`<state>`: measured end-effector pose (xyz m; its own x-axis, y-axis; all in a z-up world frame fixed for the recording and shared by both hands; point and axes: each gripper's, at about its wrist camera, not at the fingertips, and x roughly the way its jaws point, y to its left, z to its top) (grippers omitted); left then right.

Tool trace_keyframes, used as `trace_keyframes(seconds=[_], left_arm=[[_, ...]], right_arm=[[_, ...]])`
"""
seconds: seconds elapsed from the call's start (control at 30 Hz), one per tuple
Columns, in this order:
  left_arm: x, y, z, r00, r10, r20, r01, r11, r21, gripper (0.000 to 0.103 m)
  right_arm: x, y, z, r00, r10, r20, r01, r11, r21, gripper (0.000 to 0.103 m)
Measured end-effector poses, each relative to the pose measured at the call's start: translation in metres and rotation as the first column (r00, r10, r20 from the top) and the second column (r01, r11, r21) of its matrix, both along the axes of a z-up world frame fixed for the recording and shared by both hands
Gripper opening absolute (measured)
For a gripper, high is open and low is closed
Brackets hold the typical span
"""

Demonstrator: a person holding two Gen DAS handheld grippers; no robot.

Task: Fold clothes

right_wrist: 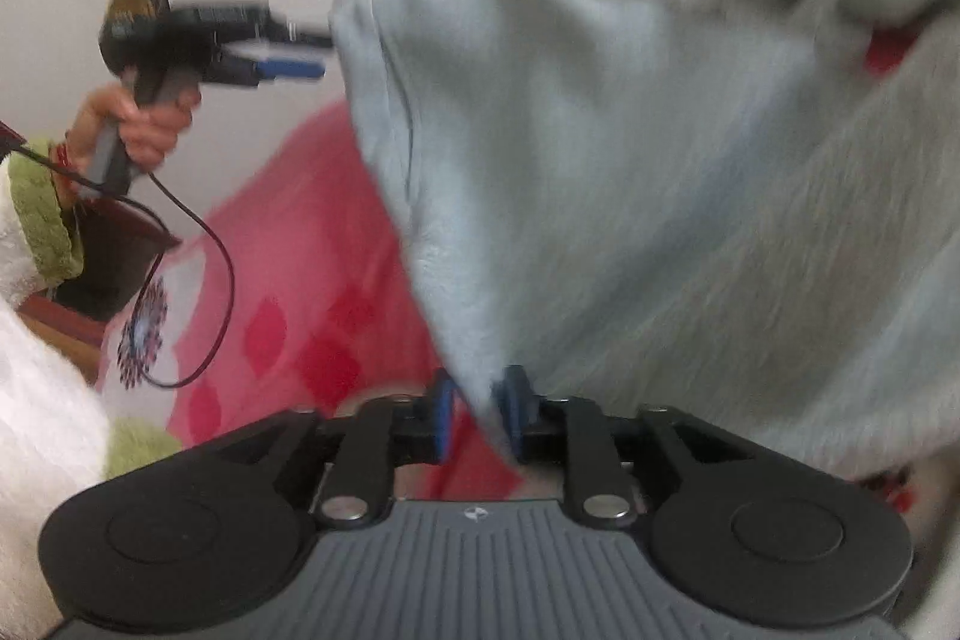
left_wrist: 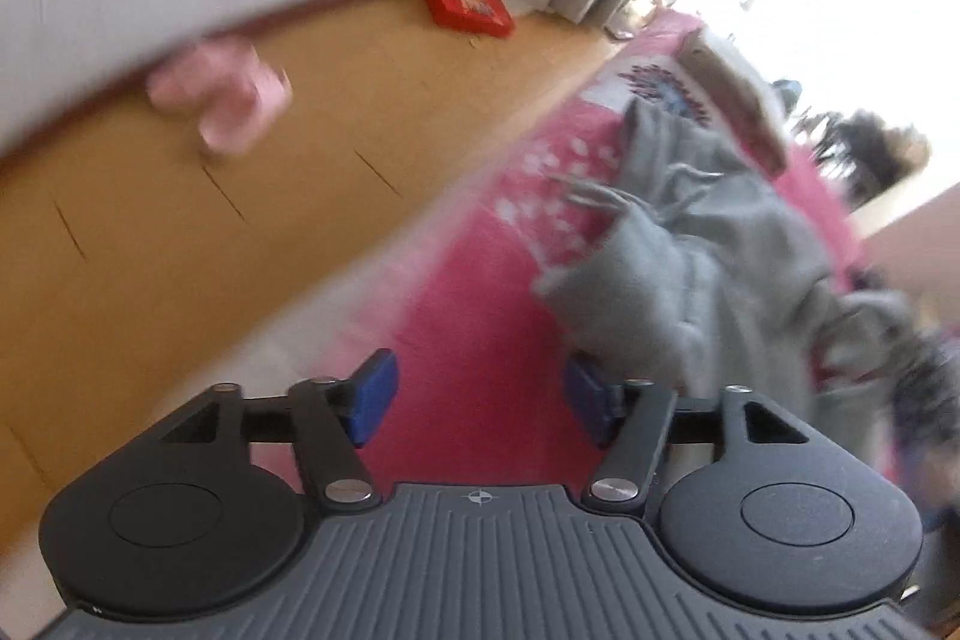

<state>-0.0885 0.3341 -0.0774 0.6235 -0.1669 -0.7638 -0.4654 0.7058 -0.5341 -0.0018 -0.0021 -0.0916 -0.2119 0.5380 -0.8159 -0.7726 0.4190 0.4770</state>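
Observation:
A grey sweatshirt-like garment (left_wrist: 732, 244) lies rumpled on a pink bedspread (left_wrist: 468, 292), to the right of my left gripper (left_wrist: 483, 397). The left gripper's blue pads stand wide apart over bare bedspread, with nothing between them. In the right wrist view the grey garment (right_wrist: 660, 190) fills the frame, draped and blurred. One corner of it hangs down between the blue pads of my right gripper (right_wrist: 480, 415), which stand a little apart and do not clamp it. The left gripper (right_wrist: 306, 52), held in a hand, shows at upper left, its tips beside the garment's upper edge.
Left of the bed runs a wooden floor (left_wrist: 180, 232) with a pink soft item (left_wrist: 222, 100) and a red box (left_wrist: 468, 7) by the white wall. A tan box-like thing (left_wrist: 738, 100) lies on the bed beyond the garment. A white fluffy sleeve with a green cuff (right_wrist: 42, 202) and a dark cable (right_wrist: 216, 280) are at left.

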Motion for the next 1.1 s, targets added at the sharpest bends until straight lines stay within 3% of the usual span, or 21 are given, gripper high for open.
trace_keyframes(seconds=[0.03, 0.1, 0.2, 0.33, 0.43, 0.57, 0.73, 0.87, 1.03, 1.1], left_arm=[[0.0, -0.003, -0.004, 1.0, 0.007, 0.001, -0.007, 1.0, -0.03, 0.067], [0.005, -0.007, -0.01, 1.0, 0.018, 0.002, -0.018, 0.997, -0.072, 0.067], [0.009, -0.007, -0.019, 0.998, 0.053, 0.02, -0.05, 0.989, -0.14, 0.067], [0.0, 0.0, -0.024, 0.991, 0.122, 0.056, -0.104, 0.96, -0.259, 0.067], [-0.015, 0.003, -0.023, 0.987, 0.146, 0.07, -0.12, 0.949, -0.293, 0.067], [-0.036, 0.004, -0.02, 0.984, 0.165, 0.068, -0.136, 0.942, -0.308, 0.069], [-0.048, -0.002, -0.005, 0.98, 0.157, 0.122, -0.111, 0.941, -0.321, 0.073], [-0.037, -0.002, 0.003, 0.966, 0.172, 0.193, -0.096, 0.933, -0.347, 0.084], [0.001, -0.001, -0.014, 0.975, 0.167, 0.146, -0.104, 0.926, -0.362, 0.083], [0.013, 0.002, -0.029, 0.975, 0.197, 0.107, -0.139, 0.907, -0.398, 0.081]], right_arm=[[-0.002, 0.0, 0.003, 1.0, 0.022, -0.004, -0.022, 1.0, -0.012, 0.045], [-0.004, -0.001, 0.019, 0.997, 0.078, 0.004, -0.078, 0.997, -0.013, 0.046], [0.019, -0.012, 0.063, 0.994, 0.094, 0.053, -0.097, 0.993, 0.07, 0.055], [0.084, -0.017, 0.125, 0.981, -0.038, 0.19, -0.003, 0.977, 0.213, 0.074], [0.158, 0.005, 0.143, 0.969, -0.17, 0.181, 0.104, 0.939, 0.328, 0.082], [0.25, 0.059, 0.123, 0.961, -0.245, 0.13, 0.188, 0.92, 0.343, 0.087], [0.322, 0.145, 0.069, 0.975, -0.207, 0.081, 0.183, 0.954, 0.236, 0.091], [0.337, 0.196, 0.03, 0.985, -0.145, 0.094, 0.129, 0.979, 0.159, 0.091], [0.337, 0.231, -0.001, 0.996, -0.075, 0.053, 0.069, 0.993, 0.097, 0.091], [0.336, 0.242, -0.012, 0.998, -0.046, 0.029, 0.044, 0.996, 0.074, 0.092]])
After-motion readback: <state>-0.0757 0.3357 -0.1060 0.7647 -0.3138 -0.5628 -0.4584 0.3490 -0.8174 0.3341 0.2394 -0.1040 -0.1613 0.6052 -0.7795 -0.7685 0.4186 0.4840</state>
